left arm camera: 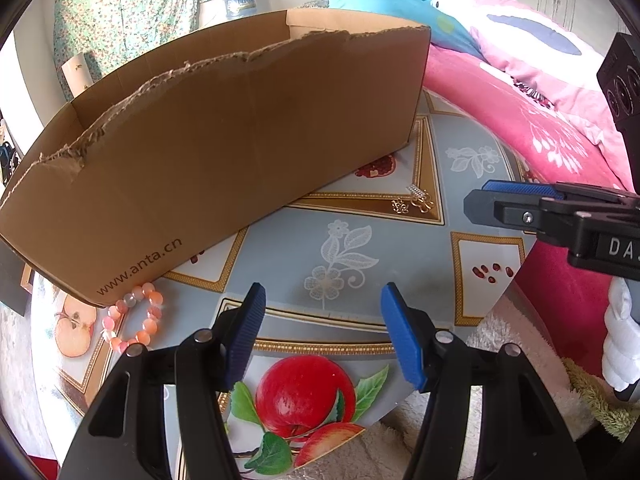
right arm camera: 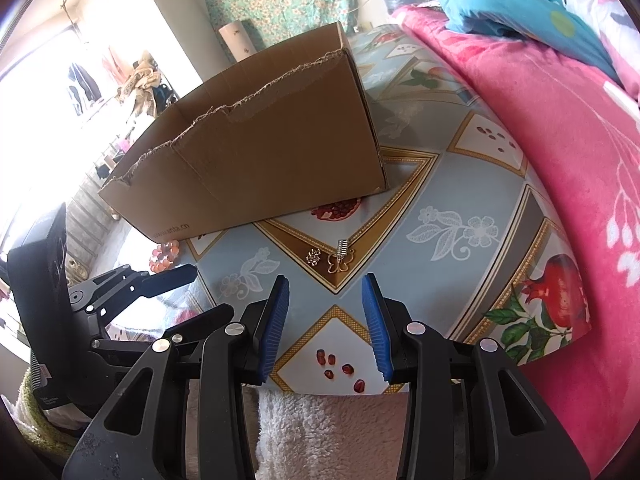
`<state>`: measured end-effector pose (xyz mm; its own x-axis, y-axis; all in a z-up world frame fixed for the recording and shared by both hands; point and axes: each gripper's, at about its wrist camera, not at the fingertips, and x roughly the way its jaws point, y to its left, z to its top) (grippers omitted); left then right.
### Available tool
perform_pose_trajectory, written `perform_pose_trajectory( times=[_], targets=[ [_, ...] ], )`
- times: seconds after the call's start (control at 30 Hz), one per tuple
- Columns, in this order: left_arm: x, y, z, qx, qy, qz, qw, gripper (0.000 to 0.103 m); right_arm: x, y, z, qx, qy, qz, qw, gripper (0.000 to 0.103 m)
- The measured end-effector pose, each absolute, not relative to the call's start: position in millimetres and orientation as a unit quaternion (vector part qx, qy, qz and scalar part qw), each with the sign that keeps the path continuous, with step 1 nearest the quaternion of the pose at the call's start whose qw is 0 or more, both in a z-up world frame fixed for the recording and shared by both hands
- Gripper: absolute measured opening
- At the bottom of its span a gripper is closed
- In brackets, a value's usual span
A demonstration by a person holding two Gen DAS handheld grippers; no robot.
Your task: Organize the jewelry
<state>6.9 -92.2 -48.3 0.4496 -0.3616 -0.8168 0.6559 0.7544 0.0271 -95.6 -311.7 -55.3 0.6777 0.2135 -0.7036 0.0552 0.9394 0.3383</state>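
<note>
A table (right arm camera: 472, 184) with a blue cloth full of fruit and flower pictures stands beside a bed with a pink blanket (right arm camera: 552, 152) and a blue pillow (right arm camera: 500, 4). A green flowery cloth (left arm camera: 124, 12) hangs on the back wall, near a big water bottle (left arm camera: 240, 2). Bright light comes from a window (right arm camera: 48, 52) on the left. A fluffy white rug (right arm camera: 304, 432) lies below.
</note>
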Motion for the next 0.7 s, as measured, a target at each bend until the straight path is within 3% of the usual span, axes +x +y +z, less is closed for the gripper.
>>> perform_pose_trajectory(
  times=[0.7],
  targets=[
    [8.8, -96.1, -50.5, 0.167, 0.426, -0.319, 0.830, 0.058, -91.2, -301.9, -52.5, 0.141, 0.404, 0.032, 0.903, 0.037]
  ],
)
